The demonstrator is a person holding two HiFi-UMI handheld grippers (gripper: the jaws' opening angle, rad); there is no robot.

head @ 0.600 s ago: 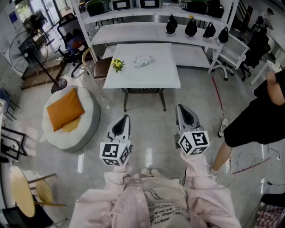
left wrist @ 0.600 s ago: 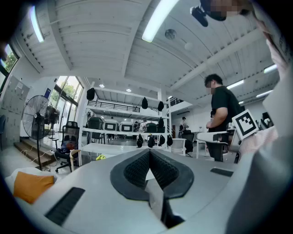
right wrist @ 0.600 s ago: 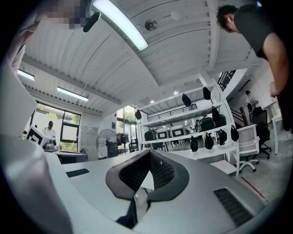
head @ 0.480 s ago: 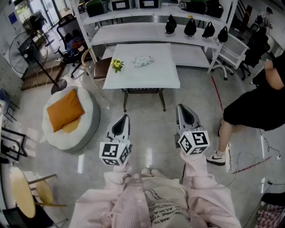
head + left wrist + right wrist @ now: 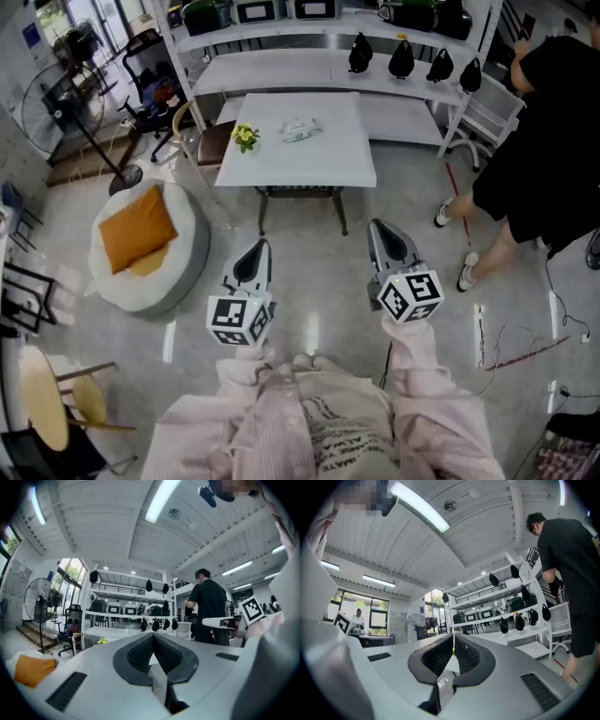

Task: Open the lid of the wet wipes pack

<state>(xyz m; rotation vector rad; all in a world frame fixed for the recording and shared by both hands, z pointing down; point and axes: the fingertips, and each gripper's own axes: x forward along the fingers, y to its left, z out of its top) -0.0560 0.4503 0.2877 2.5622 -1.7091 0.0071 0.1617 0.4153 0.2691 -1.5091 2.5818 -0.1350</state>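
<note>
The wet wipes pack (image 5: 302, 129), pale with light print, lies flat near the far middle of the white table (image 5: 330, 165). Both grippers hang level over the floor well short of the table, far from the pack. My left gripper (image 5: 260, 247) is shut, its ribbed pads (image 5: 140, 652) meeting at the tip with nothing between them. My right gripper (image 5: 382, 227) is shut too, pads (image 5: 464, 655) closed together and empty. The pack's lid state is too small to tell.
A small pot of yellow flowers (image 5: 247, 137) stands on the table's left side. A chair (image 5: 204, 142) is tucked at its left. A white beanbag with an orange cushion (image 5: 139, 231) lies at left. White shelving (image 5: 328, 56) stands behind. A person in black (image 5: 539, 141) stands at right.
The person in black has walked from the lower right toward the shelving at the upper right. Both grippers have stayed where they were, shut.
</note>
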